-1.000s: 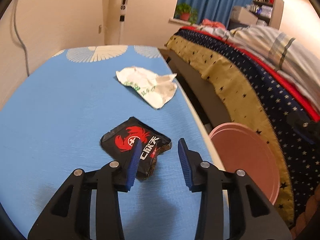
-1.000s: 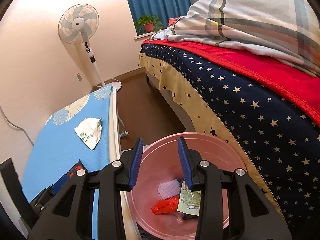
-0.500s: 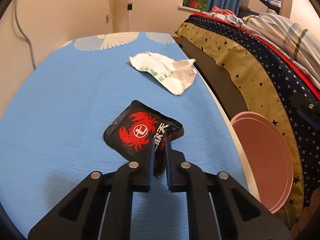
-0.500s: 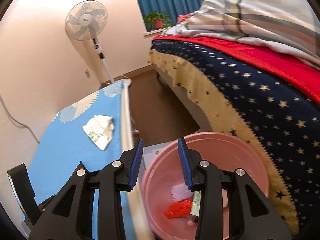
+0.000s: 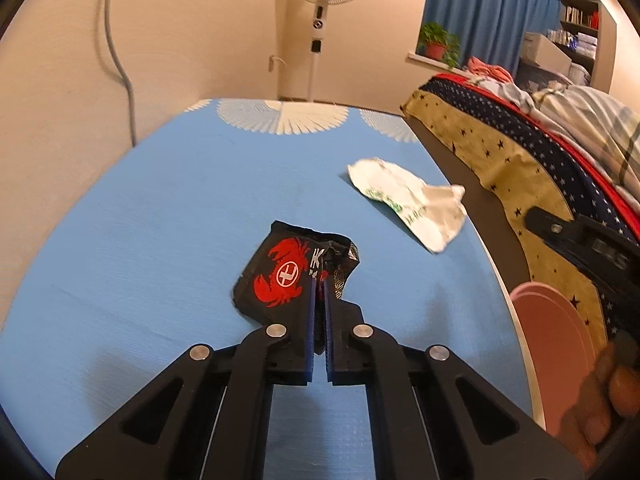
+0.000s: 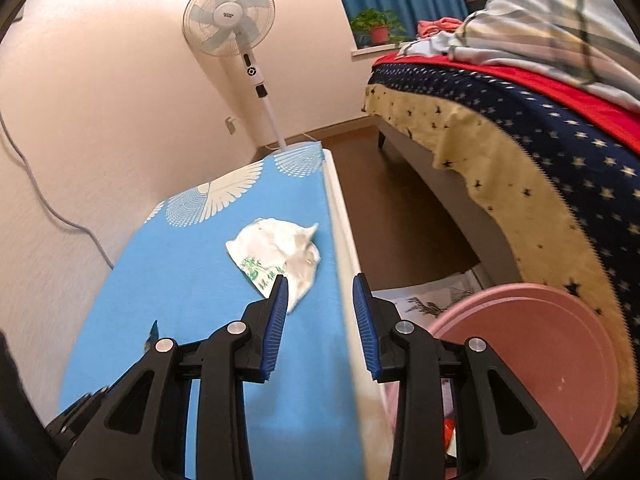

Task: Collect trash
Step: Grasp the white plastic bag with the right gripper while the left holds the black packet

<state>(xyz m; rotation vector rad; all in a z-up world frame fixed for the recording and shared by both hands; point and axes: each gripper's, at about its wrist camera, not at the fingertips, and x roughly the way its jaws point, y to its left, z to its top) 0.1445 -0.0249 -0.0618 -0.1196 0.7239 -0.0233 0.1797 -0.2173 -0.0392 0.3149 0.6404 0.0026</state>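
Note:
A black wrapper with a red crab [image 5: 280, 276] sits near the middle of the blue table cloth [image 5: 160, 240], and my left gripper [image 5: 319, 276] is shut on its right edge. Further back, by the table's right edge, lies a crumpled white wrapper with green print [image 5: 408, 208] [image 6: 276, 256]. My right gripper [image 6: 320, 292] hovers over that edge just short of the white wrapper. Its jaws are closing a little with nothing between them. The pink bin [image 6: 540, 360] stands on the floor to the right of the table and holds some trash.
A bed with a star-patterned cover [image 6: 540, 168] runs along the right, with a strip of brown floor [image 6: 384, 200] between it and the table. A standing fan [image 6: 232, 16] and a wall cable [image 5: 120, 60] are behind the table. In the left wrist view a hand [image 5: 604, 400] holds the right gripper's body.
My left jaws have closed on the black wrapper's edge. My right gripper has swung left from above the pink bin to the table's edge, toward the white wrapper.

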